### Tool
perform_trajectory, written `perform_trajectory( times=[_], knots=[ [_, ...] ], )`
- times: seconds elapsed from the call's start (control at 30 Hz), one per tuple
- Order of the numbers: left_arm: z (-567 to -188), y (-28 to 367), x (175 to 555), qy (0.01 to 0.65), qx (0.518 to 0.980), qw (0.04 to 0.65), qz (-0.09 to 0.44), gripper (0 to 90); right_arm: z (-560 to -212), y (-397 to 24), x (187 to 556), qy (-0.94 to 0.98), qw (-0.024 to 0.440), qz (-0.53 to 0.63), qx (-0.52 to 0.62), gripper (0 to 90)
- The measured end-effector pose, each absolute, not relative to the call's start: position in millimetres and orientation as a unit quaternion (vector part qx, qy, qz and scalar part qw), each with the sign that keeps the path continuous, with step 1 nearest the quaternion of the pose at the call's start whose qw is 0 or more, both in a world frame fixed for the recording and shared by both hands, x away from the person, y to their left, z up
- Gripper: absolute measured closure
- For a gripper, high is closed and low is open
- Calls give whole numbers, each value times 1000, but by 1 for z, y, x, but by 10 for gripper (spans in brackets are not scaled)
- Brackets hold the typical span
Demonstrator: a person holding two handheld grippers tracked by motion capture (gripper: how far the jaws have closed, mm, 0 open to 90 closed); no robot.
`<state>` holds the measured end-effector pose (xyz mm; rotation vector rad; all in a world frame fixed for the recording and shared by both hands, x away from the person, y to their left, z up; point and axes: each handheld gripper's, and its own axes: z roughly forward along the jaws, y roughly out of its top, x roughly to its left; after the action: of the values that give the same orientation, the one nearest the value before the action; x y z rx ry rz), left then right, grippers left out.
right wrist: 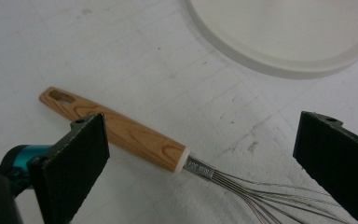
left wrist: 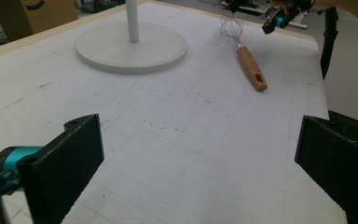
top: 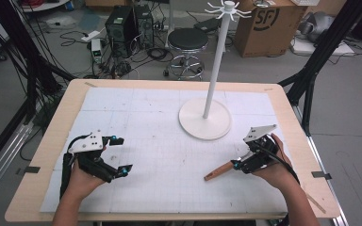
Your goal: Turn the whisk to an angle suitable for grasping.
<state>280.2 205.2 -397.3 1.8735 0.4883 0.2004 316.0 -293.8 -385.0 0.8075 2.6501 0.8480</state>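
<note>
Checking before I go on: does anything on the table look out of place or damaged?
Nothing stands out. The whisk lies flat and intact on the mat, and the white stand is upright with bare hooks.

Your left gripper (top: 118, 155) is sitting wide open, jaws spread far apart with nothing between them, and your left hand (top: 82, 176) is wrapped around the body behind it. Your right gripper (top: 238, 162) looks open too, jaws well apart, though from above they're mostly hidden under your right hand (top: 275, 165). Both forearms come in low.
</note>
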Motion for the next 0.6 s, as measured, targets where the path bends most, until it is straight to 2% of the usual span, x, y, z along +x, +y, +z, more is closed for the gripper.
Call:
perform_trajectory(
  times=[0.33,0.6],
  knots=[
    [-398,204,280,205,797,561,84,17,-394,-269,329,946,87,208,235,25],
    [-399,203,281,204,799,560,85,17,-410,-257,335,969,45,141,197,83]
  ],
)
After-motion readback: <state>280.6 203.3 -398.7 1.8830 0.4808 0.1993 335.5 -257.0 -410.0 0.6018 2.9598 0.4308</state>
